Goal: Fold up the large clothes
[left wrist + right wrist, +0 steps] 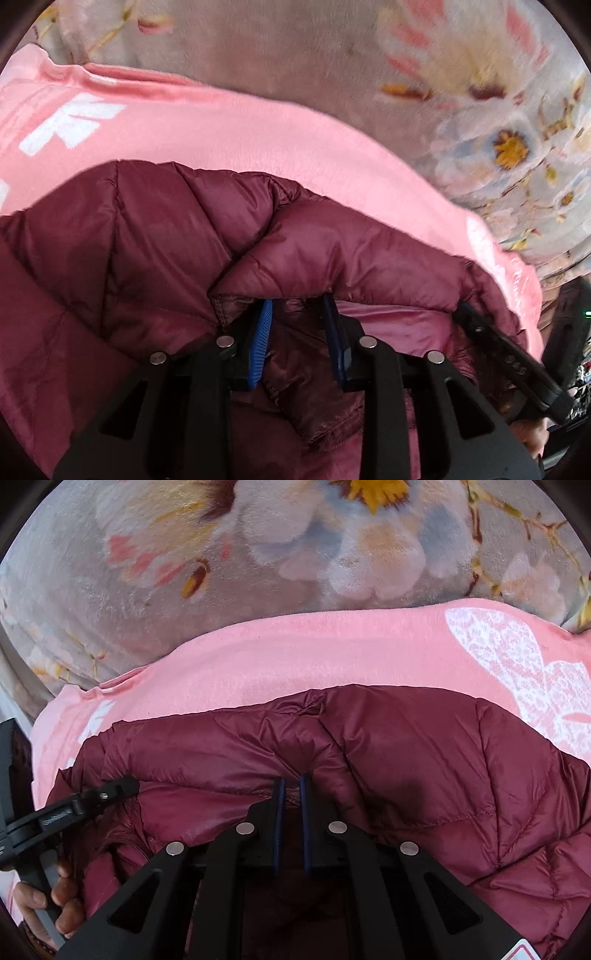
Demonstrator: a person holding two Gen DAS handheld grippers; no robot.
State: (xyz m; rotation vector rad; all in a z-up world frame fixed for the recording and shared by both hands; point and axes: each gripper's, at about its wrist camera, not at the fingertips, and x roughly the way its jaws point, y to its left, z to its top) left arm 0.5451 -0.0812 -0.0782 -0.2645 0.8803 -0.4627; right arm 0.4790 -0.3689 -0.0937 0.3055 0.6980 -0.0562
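Observation:
A maroon puffer jacket (147,240) lies on a pink cloth with white print (221,136). My left gripper (297,308) has its blue pads tucked under a folded edge of the jacket, with maroon fabric pinched between them. In the right wrist view the same jacket (424,746) fills the lower half. There my right gripper (291,781) has its pads almost together, shut on a thin fold at the jacket's edge. Each gripper shows in the other's view: the right one (491,332) at the jacket's right end, the left one (110,792) at the left.
A plush floral blanket (258,554) covers the surface beyond the pink cloth (295,653). A person's hand (55,897) holds the left gripper's handle at lower left. The pink cloth's edge (517,266) drops off at the right.

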